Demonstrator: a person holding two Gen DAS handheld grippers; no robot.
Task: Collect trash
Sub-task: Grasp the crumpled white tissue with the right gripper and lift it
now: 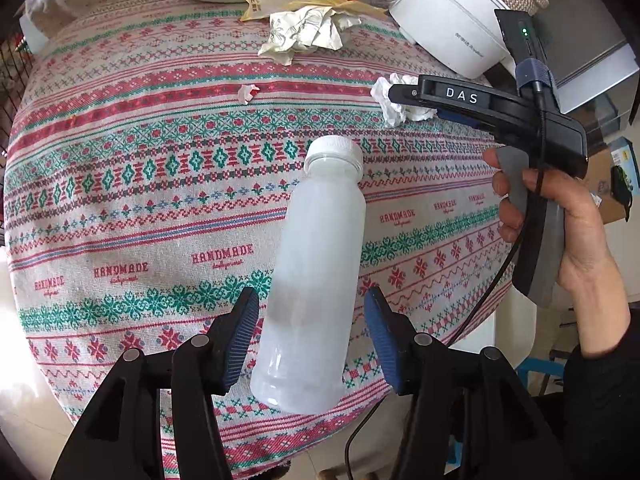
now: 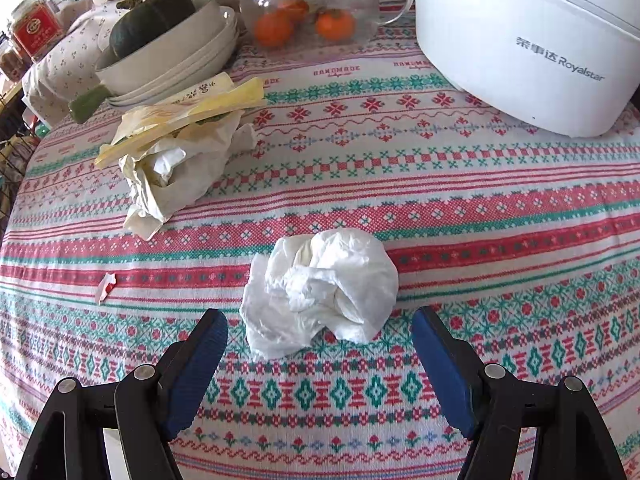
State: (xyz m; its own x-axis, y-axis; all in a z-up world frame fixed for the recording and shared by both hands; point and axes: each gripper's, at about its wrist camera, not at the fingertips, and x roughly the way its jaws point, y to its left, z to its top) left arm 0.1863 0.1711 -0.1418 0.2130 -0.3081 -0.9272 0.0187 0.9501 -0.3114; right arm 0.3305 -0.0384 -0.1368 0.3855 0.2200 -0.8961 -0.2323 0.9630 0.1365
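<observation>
The left gripper [image 1: 310,320] clamps a cloudy white plastic bottle with a white screw cap [image 1: 316,276] low on its body, tilted above the patterned red-and-green tablecloth [image 1: 140,208]. The right gripper [image 2: 320,354], jaws wide and empty, points steeply down at a crumpled white tissue [image 2: 320,290] lying between its fingertips on that cloth; a bare hand [image 1: 560,224] grips its handle.

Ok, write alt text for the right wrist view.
A crumpled white tissue lies on the patterned tablecloth just ahead of the right gripper, whose jaws stand open. Beyond it lie crumpled wrappers, and a white cooker.
</observation>
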